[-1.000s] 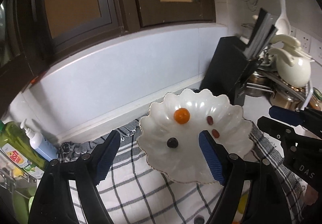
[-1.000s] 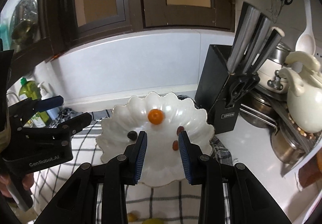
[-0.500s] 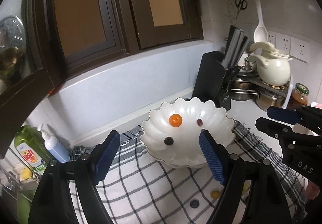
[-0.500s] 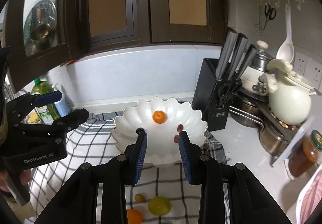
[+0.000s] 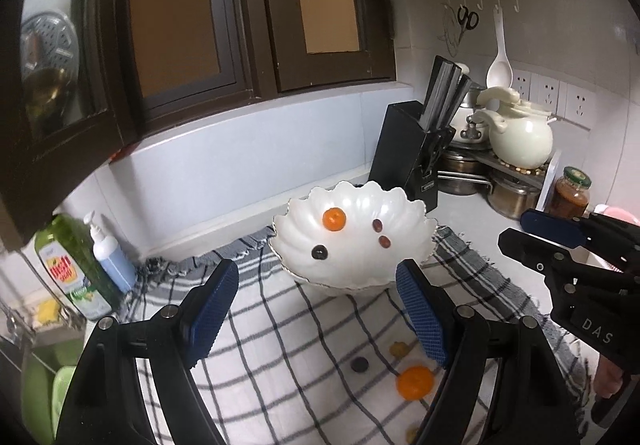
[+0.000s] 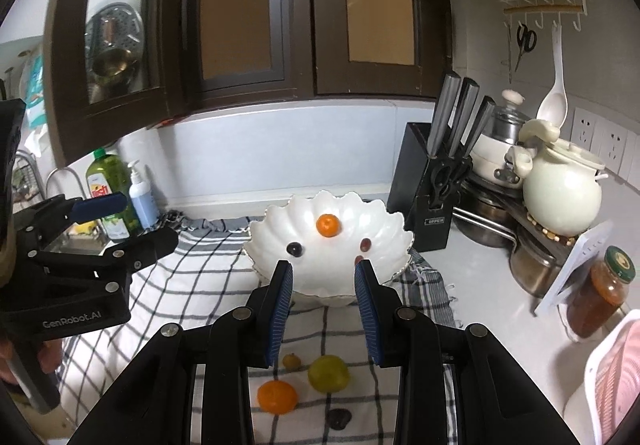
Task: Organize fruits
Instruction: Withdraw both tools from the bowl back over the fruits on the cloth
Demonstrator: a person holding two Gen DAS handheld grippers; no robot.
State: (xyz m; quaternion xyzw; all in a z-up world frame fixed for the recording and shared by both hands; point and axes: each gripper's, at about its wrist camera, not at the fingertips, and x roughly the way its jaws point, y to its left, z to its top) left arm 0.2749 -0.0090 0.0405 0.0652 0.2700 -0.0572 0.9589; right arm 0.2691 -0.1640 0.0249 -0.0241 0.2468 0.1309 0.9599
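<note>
A white scalloped bowl (image 5: 400,213) stands on a checked cloth (image 5: 280,345). It holds a small orange (image 5: 334,219), a dark grape (image 5: 319,252) and two reddish grapes (image 5: 377,224). Loose on the cloth nearer me lie an orange (image 6: 277,397), a yellow-green fruit (image 6: 329,373), a small yellow fruit (image 6: 292,361) and a dark grape (image 6: 339,417). My left gripper (image 5: 316,273) is wide open and holds nothing, hovering short of the bowl. My right gripper (image 6: 323,269) hovers beside it with a narrow gap between its pads and nothing in them.
A black knife block (image 6: 428,201) stands right of the bowl, with a cream kettle (image 6: 560,197), steel pots and a sauce jar (image 6: 600,293) beyond. Soap bottles (image 5: 76,265) and a sink sit at the left. A wall backs the counter.
Both grippers have drawn back from the bowl, which looks smaller now. The loose fruits on the cloth have come into view. Neither gripper's jaws have visibly changed.
</note>
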